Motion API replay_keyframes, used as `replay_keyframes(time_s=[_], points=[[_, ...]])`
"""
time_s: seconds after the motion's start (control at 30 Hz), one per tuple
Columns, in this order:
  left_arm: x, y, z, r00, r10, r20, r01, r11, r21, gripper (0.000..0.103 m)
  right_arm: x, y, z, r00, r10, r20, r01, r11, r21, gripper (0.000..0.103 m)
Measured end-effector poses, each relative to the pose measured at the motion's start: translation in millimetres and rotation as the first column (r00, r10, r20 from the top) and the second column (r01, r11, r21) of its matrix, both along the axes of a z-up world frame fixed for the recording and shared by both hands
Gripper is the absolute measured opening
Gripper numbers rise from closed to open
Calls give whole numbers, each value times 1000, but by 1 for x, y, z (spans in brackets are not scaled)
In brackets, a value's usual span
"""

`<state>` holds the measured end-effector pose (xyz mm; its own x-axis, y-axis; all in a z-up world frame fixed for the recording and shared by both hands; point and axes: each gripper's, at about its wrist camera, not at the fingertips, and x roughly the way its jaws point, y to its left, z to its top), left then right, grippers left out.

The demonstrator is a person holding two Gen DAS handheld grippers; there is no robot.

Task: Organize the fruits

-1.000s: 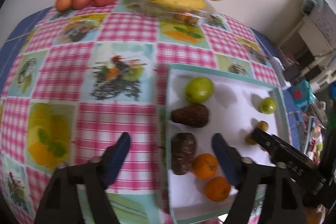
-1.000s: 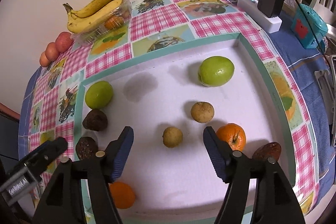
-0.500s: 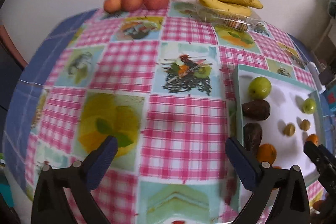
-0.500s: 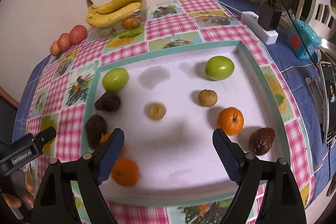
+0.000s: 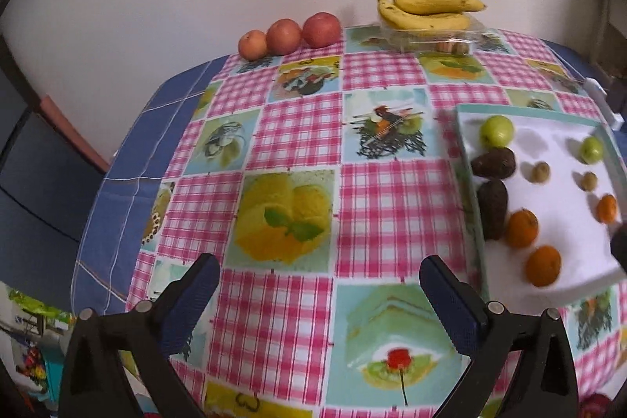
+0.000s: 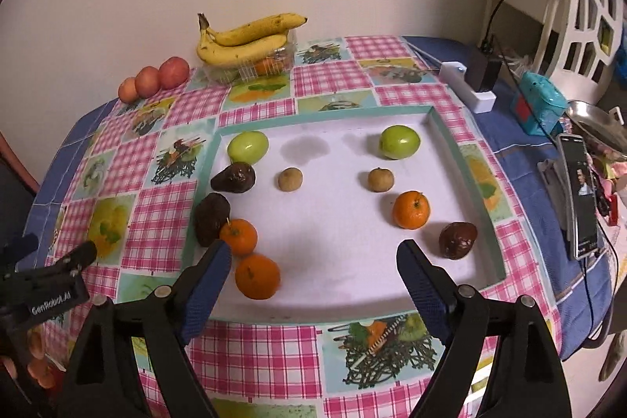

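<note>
A white tray (image 6: 458,147) with a teal rim lies on the checked tablecloth. Along its left side sit a green apple (image 6: 247,146), two dark avocados (image 6: 234,177) and two oranges (image 6: 257,276). Its right side holds another green apple (image 6: 399,142), an orange (image 6: 410,209) and a dark avocado (image 6: 457,239). Two small brown fruits (image 6: 290,179) lie in the middle. My right gripper (image 6: 311,275) is open above the tray's near edge, holding nothing. My left gripper (image 5: 319,294) is open over the cloth, left of the tray (image 5: 466,151).
Bananas (image 6: 250,36) rest on a clear box at the back by the wall, with three red apples (image 6: 154,79) to their left. A white power strip (image 6: 466,89), a teal box (image 6: 542,106) and a phone (image 6: 580,190) lie right of the tray.
Both grippers have pulled back from the tray. The left one swung left over the tablecloth; the right one rose and drew toward the near edge. A small brown fruit now lies further left.
</note>
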<state>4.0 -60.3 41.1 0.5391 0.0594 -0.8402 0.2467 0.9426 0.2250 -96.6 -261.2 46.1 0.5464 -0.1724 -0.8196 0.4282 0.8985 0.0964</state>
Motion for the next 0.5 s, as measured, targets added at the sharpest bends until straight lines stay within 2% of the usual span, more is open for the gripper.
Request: replay_keyframes(time_s=[0.13, 0.5], points=[[-5, 4, 7, 1000, -7, 9, 8, 999, -34, 103, -6, 1, 3, 1000, 3, -2, -3, 1000, 27, 87], [-9, 13, 12, 1000, -12, -20, 9, 993, -114, 103, -8, 9, 5, 1000, 23, -8, -23, 1000, 2, 87]])
